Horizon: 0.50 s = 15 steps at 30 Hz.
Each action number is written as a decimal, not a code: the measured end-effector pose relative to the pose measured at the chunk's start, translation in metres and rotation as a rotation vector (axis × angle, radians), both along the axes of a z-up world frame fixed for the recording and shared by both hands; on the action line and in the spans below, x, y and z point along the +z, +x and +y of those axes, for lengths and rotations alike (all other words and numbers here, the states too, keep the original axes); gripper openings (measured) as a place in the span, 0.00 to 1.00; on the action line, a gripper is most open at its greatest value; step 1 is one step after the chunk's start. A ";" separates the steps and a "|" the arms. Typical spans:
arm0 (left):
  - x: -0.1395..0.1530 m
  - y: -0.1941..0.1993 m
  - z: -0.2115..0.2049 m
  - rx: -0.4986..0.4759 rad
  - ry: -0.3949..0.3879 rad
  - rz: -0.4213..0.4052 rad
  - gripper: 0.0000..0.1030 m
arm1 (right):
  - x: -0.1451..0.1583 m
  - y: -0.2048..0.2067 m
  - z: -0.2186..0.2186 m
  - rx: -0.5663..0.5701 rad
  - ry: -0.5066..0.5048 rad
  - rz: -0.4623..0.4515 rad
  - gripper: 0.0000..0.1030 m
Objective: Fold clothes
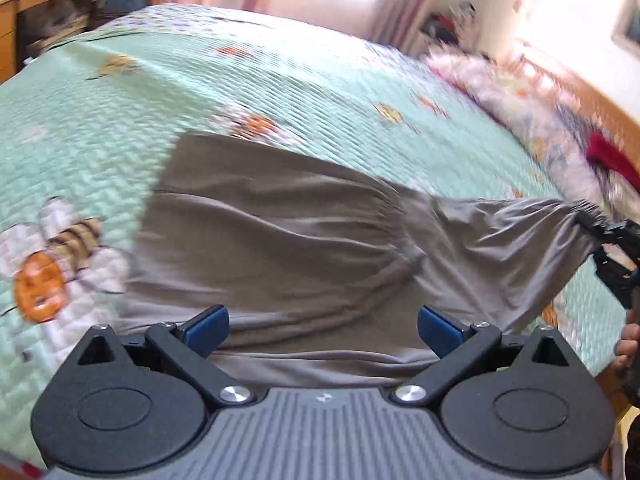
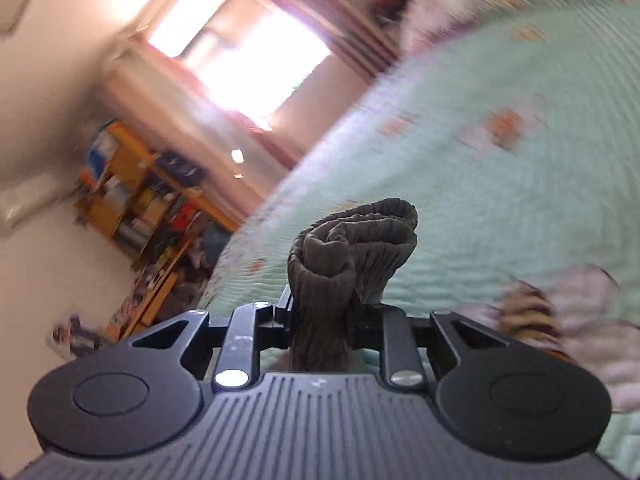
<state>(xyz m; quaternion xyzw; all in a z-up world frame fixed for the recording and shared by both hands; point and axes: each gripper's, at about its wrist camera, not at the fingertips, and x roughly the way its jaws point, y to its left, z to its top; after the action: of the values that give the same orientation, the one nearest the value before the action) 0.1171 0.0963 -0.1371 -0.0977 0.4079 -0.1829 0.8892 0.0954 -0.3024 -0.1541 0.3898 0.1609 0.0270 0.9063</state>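
Two hand-held grippers are at work here, and I start with the one on the left. My left hand-held gripper (image 1: 323, 330) has its blue fingers (image 1: 206, 330) spread wide apart. Nothing is pinched between them. It hangs over the near edge of the grey garment (image 1: 260, 232), and the cloth runs under and past its fingers.

The grey garment lies on the bed (image 1: 120, 120), on a green cover with bees and flowers. Most of it is flat, with soft wrinkles. Its long way goes from left to right in the left wrist view. The left end rests flat on the bed. The right end has a gathered, stretchy edge, and that end is pulled up off the bed.

At the far right of that view I see my right hand-held gripper (image 1: 600, 236). It is pinching the bunched end of the garment. In the right wrist view the same right hand-held gripper (image 2: 322, 312) has its fingers pressed close on a thick wad of grey cloth (image 2: 352, 248), which sticks up in front of the camera.

So the right side holds one end, and the free cloth lies just in front of the left side. I think the left one is nearer to the loose edge, so it should close on that edge next. Then both ends can be lifted and laid over. The pictures are blurry, so I cannot tell which part of the garment the near edge is.
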 end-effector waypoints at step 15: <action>-0.013 -0.031 0.126 0.115 -0.104 -0.036 0.98 | 0.026 0.088 0.318 0.491 -0.709 -0.029 0.25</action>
<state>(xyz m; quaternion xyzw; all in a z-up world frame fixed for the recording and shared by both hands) 0.0862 0.2221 -0.1500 -0.1636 0.3754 -0.1543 0.8992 0.1829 0.0159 -0.1282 0.0042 0.2354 0.1903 0.9531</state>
